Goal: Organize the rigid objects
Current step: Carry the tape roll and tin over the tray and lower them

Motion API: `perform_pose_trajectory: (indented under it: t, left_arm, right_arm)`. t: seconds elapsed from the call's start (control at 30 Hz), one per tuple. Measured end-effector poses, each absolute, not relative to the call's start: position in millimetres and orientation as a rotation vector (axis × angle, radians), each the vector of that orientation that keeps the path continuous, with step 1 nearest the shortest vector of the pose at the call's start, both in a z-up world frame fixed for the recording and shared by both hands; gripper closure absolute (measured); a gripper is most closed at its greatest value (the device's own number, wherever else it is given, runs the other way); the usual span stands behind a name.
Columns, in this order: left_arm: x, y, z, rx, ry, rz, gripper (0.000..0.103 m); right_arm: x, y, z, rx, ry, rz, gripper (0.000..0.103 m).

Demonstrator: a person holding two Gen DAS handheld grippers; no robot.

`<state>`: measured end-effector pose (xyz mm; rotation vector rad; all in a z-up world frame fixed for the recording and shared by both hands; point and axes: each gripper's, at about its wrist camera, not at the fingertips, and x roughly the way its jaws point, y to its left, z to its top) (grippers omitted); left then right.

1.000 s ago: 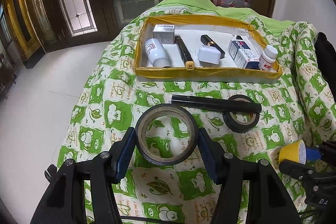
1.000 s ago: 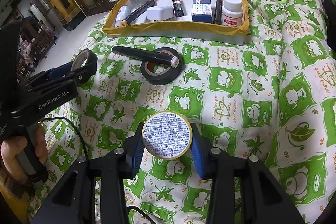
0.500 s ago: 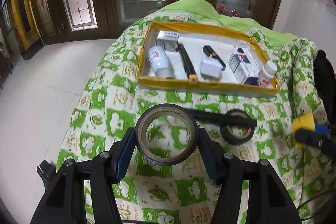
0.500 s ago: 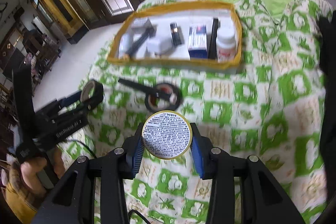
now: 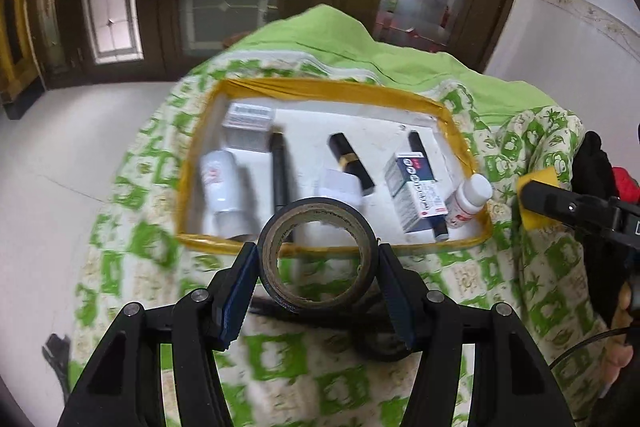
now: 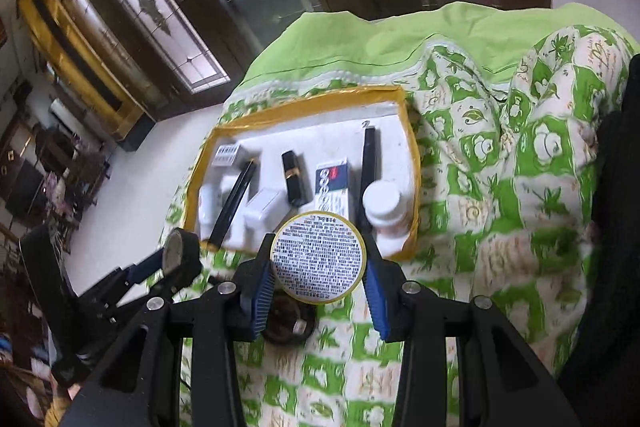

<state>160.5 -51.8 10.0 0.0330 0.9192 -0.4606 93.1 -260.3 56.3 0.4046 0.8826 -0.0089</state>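
Left gripper (image 5: 317,269): your jaws are clamped on the tape roll (image 5: 317,254), one blue pad on each side of its rim.
Right gripper (image 6: 319,263): your jaws are closed on the tin (image 6: 319,257), held with its printed face toward the camera.
Writing: the tin's label is dense small print, too fine to read; the blue-and-white box (image 5: 416,190) in the tray carries lettering you cannot make out.
Tape roll: black, worn, with a brown inner core, held above the cloth (image 5: 516,299) just short of the tray's (image 5: 320,91) near rim.
Tin: round, yellow-edged, held over the cloth near the tray's front edge.
Second roll (image 5: 380,345): lies on the cloth below your left jaws.
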Motion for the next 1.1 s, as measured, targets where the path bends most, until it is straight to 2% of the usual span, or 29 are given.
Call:
perform_pose_trajectory:
  t: [0.57, 0.97, 1.1]
  left_arm:
    - [221, -63, -19, 0.113, 0.976, -0.400, 0.041]
    - [252, -95, 9, 0.112, 0.889, -0.442, 0.041]
    - [266, -110, 4, 0.132, 0.889, -0.444, 0.043]
  right_arm:
    - [156, -265, 40, 0.405, 0.922, 0.003, 0.064]
    - [210, -271, 31, 0.331, 0.904, 0.035, 0.064]
    - [227, -275, 29, 0.369, 0.884, 0.041, 0.064]
